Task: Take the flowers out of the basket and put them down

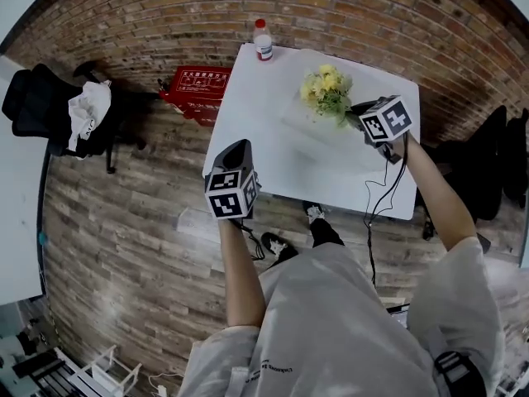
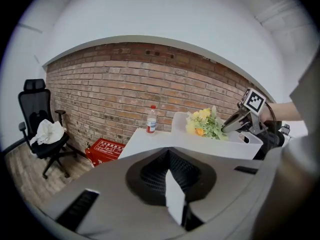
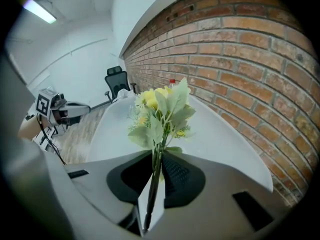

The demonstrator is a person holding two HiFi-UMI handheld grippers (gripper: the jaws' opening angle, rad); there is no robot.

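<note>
Fingers (image 3: 159, 204): clenched on flowers (image 3: 161, 109) at stems, blooms above.
Handling: likely light, floppy, crushable.
Hold: low on stems.

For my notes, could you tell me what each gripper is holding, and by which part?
The right gripper grips the flowers by their stems; the left gripper, shut, holds nothing.

No wording can be read here. White print on the red box (image 1: 197, 85) on the floor is too small to make out. So are the label on the bottle (image 1: 263, 41) on the counter (image 1: 264, 131) and a small line on the person's shirt (image 1: 331, 321). The left tongs (image 1: 237, 149) and right tongs (image 1: 357, 108) carry letterless black-and-white square markers.
</note>
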